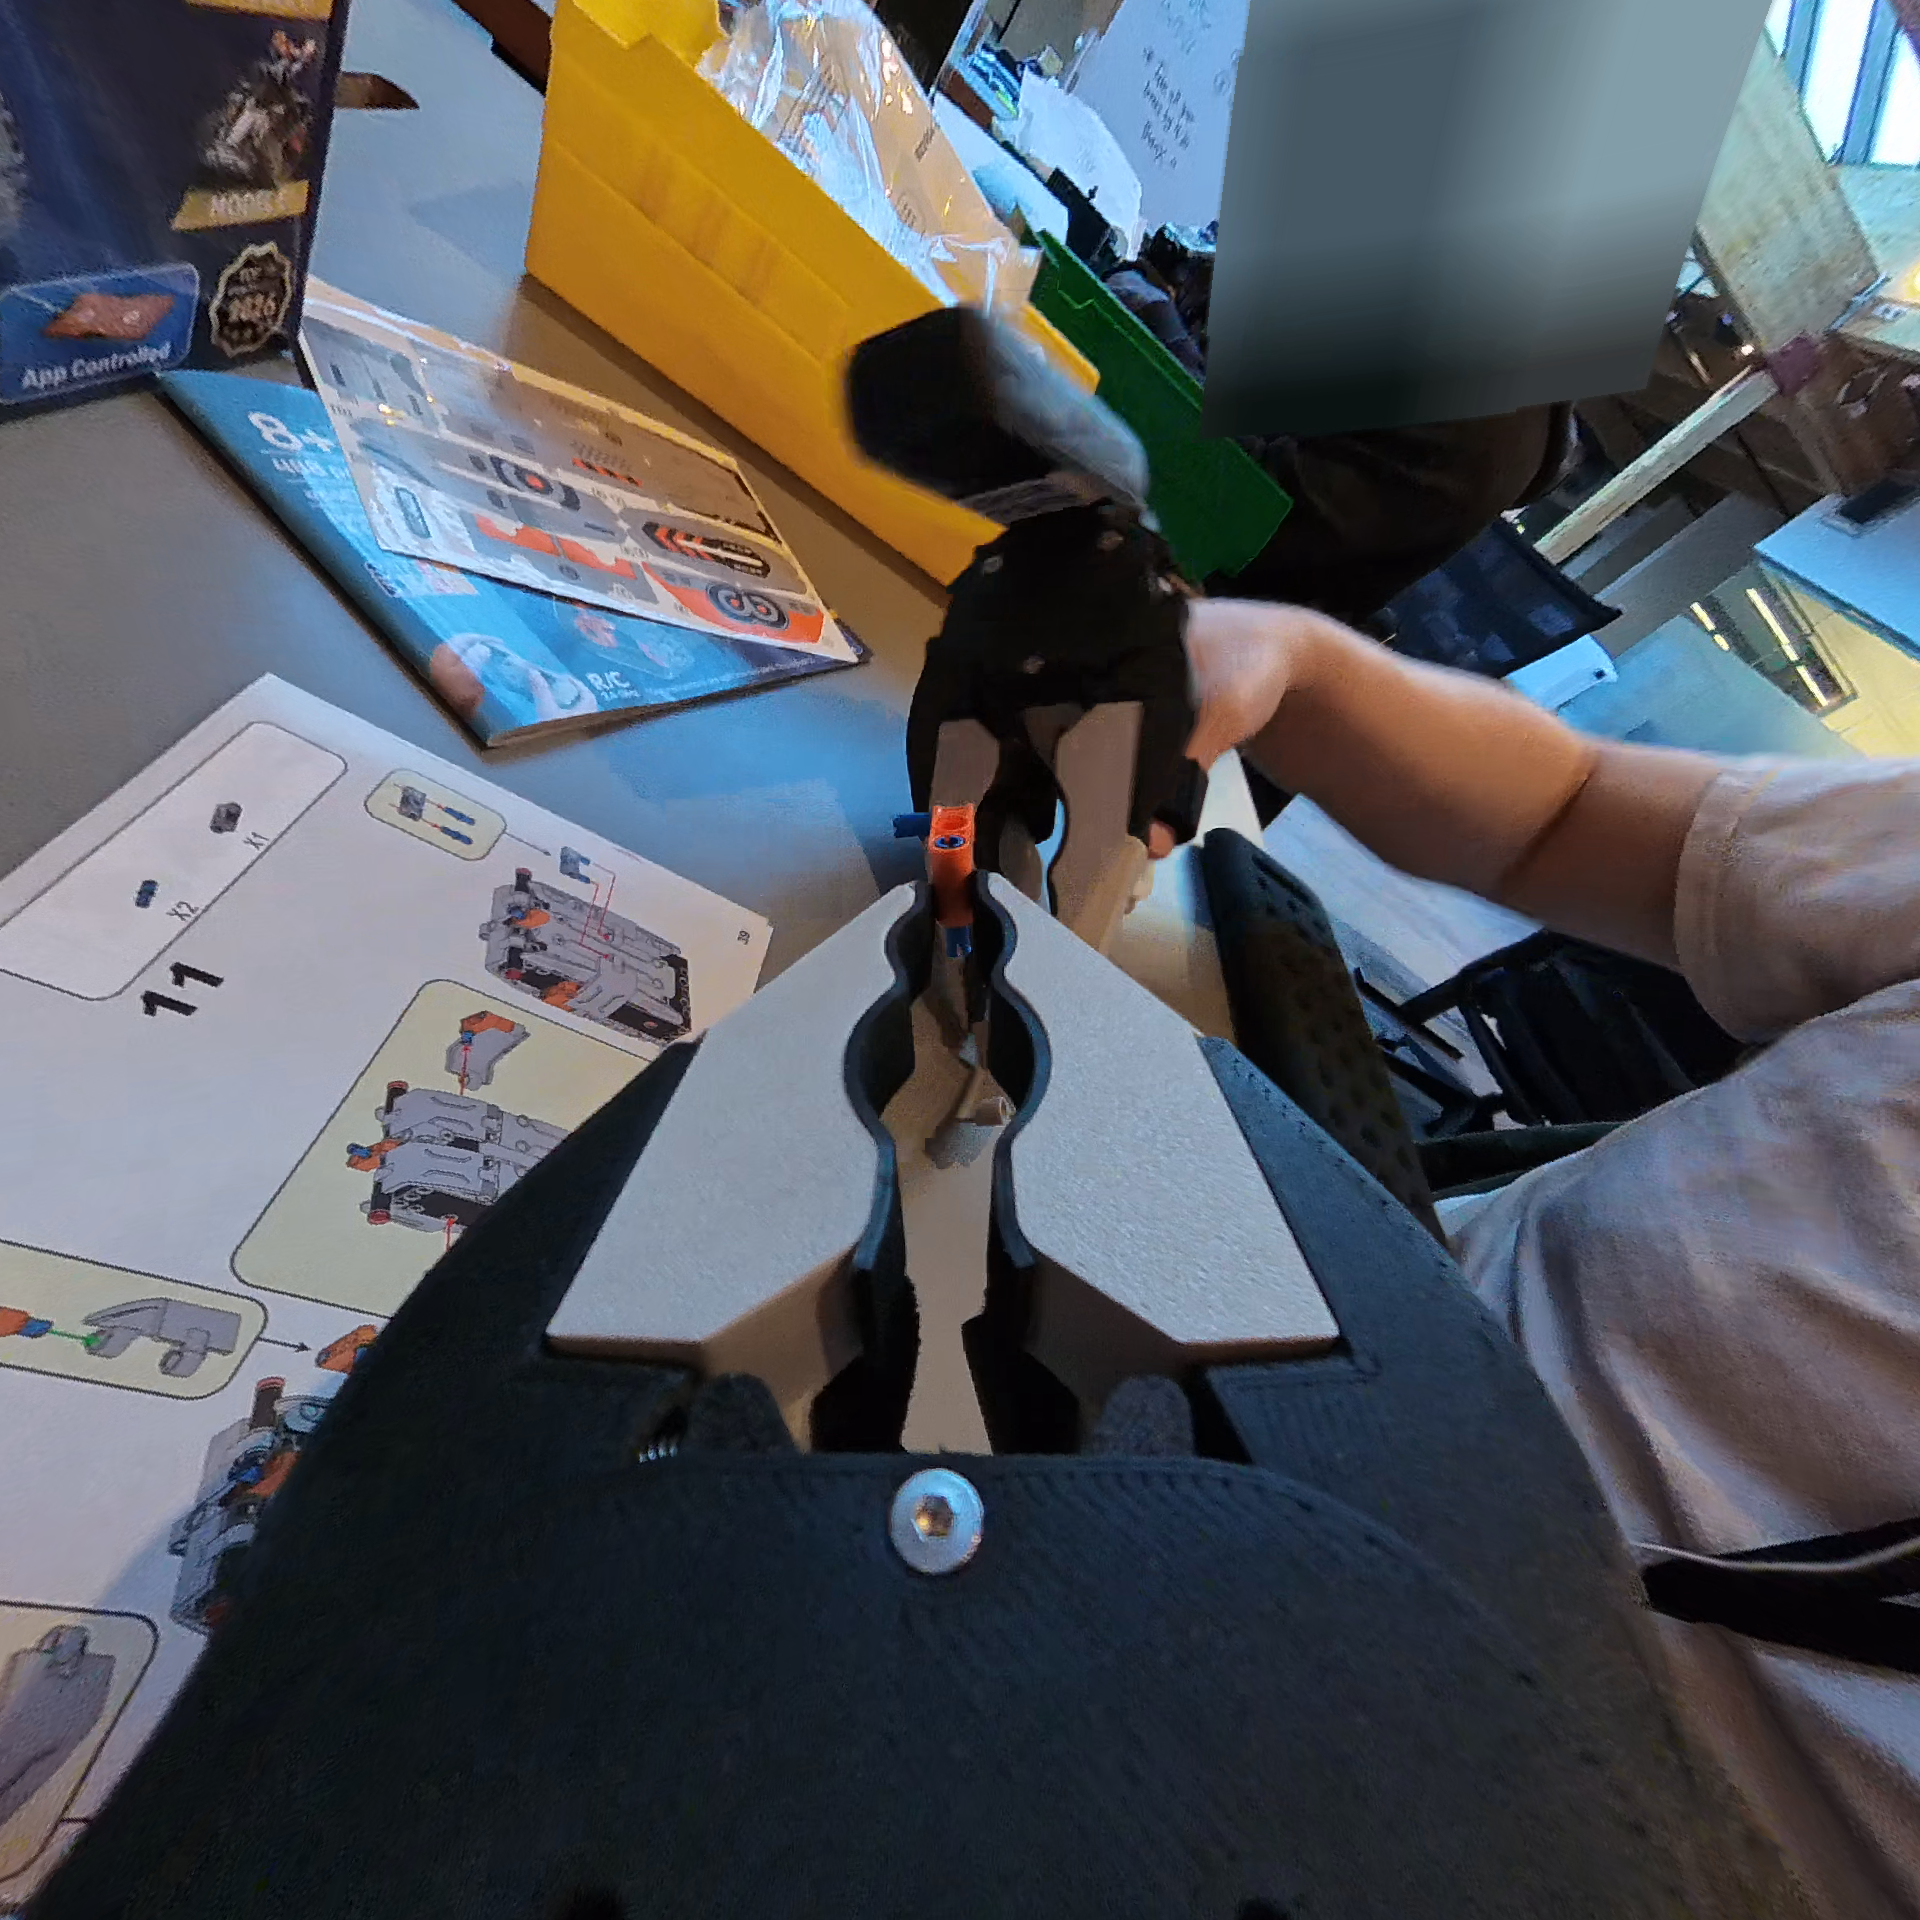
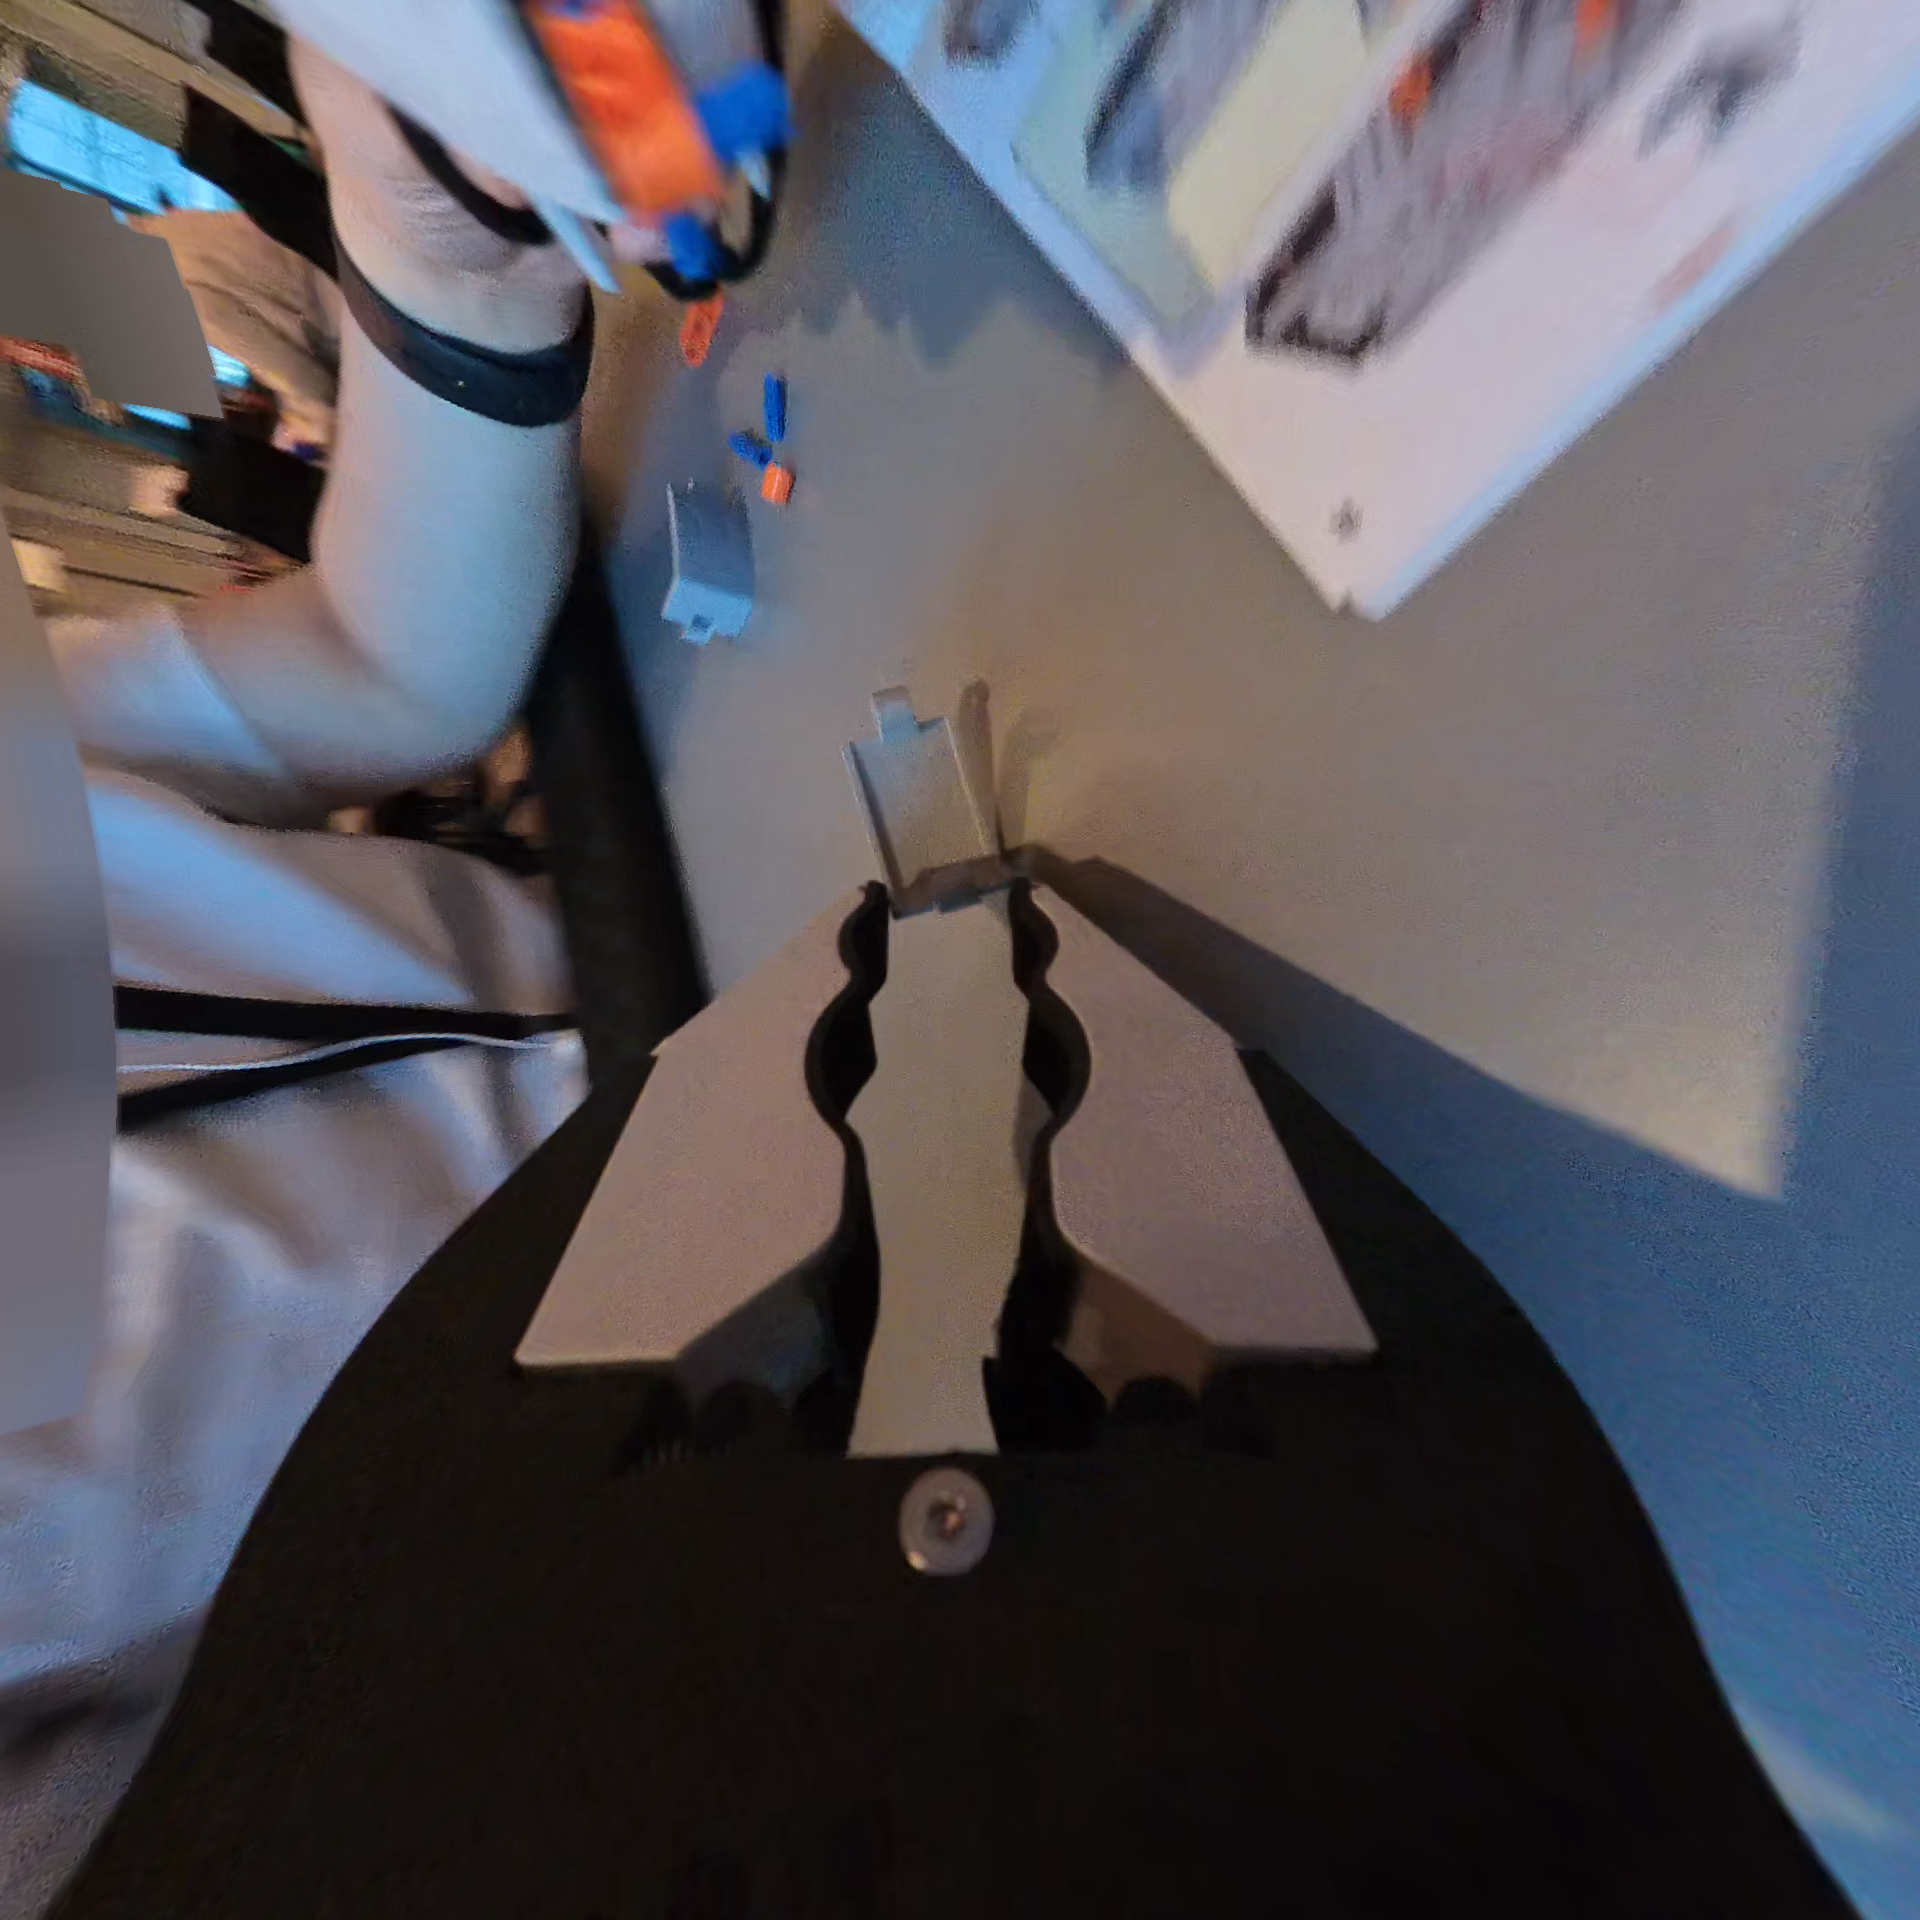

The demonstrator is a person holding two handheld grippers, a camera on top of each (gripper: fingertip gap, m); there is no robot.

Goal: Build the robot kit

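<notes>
Left tool (image 1: 948, 896) pinching a small orange brick piece (image 1: 951, 854) with blue pins at the very tips, above the surface (image 1: 125, 582) beside the open instruction booklet (image 1: 312, 1039). Right tool (image 2: 948, 896) clamped on a grey panel piece (image 2: 925, 800) low over the surface. Loose grey, blue and orange bits (image 2: 769, 447) lying farther left. Likely light, rigid, slick plastic; best gripped across flat faces, clear of pins.

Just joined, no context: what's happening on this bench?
A person holds a two-finger tool in each hand over a grey table. The left tool is shut on a small orange piece with blue pins. The right tool pinches the edge of a grey panel piece at the tabletop. An open instruction booklet, a yellow bin and loose small parts lie nearby.
</notes>
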